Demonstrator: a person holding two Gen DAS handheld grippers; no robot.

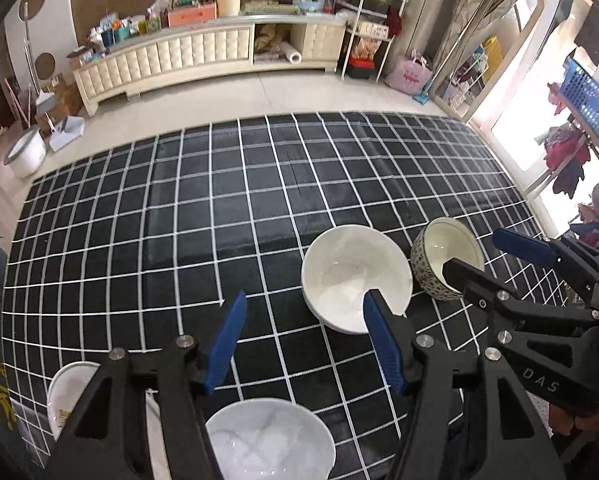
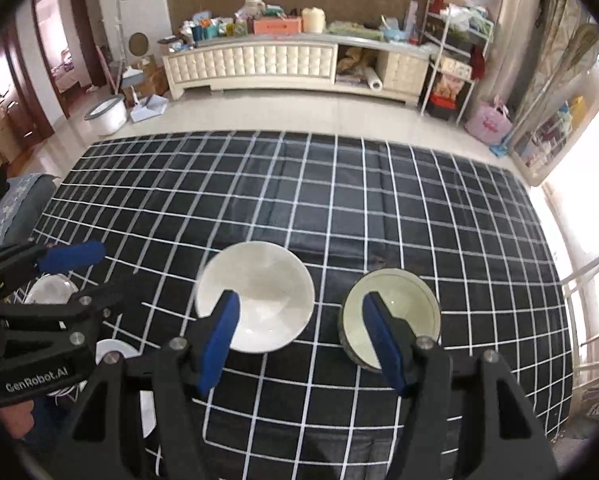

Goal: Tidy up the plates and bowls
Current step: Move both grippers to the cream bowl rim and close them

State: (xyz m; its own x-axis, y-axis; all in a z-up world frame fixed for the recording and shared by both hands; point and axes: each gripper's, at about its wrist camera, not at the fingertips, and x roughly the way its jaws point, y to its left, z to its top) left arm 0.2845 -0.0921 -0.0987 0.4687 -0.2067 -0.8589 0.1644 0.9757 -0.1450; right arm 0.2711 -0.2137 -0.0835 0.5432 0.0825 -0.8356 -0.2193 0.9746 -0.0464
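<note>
The left gripper [image 1: 305, 342] hangs open over the checked cloth [image 1: 219, 216] with nothing between its blue pads, a white bowl [image 1: 355, 276] just beyond its right finger and another white bowl [image 1: 271, 440] directly beneath it. The right gripper [image 2: 299, 338] is also open and empty, the white bowl behind its left fingertip and a patterned bowl [image 2: 403, 308] behind its right.

We see a matt black cloth [image 2: 339, 208] with white grid lines, slightly creased. The white bowl [image 2: 255, 296] looks glossy ceramic, smooth inside. The patterned bowl [image 1: 447, 258] is glazed too. Our tongs are matt black plastic with blue pads [image 1: 383, 344].
</note>
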